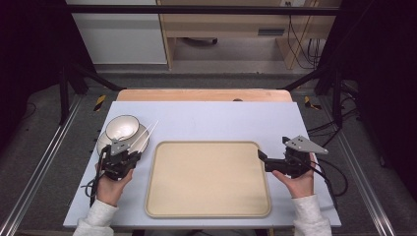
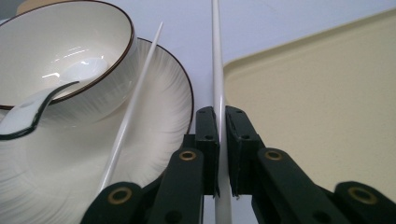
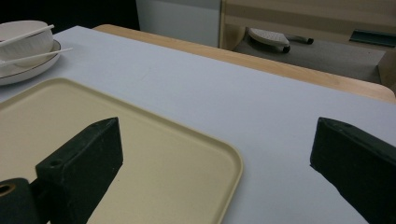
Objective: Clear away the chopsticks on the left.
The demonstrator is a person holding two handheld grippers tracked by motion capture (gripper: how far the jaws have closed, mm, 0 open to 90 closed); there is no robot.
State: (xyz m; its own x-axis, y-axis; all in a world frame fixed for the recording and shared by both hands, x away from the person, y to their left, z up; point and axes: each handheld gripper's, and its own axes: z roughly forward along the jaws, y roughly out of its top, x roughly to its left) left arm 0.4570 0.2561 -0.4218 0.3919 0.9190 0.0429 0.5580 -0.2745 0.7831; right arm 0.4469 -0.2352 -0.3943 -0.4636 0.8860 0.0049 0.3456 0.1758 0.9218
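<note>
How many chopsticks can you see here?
2. One chopstick is clamped between the left gripper's jaws, pointing away over the table. The other chopstick lies slanted across the plate, beside the bowl.

Left gripper point(image 2: 222, 140) clamped shut — right gripper point(image 3: 217, 158) wide open.

Tray point(image 1: 208, 179) lay centre of surface point(image 1: 221, 120). Left of it: plate point(image 1: 104, 141), bowl point(image 1: 122, 127) on it, spoon point(image 2: 32, 107) in bowl, one chopstick point(image 2: 130, 109) across plate, another chopstick point(image 2: 218, 84) between plate and tray.
</note>
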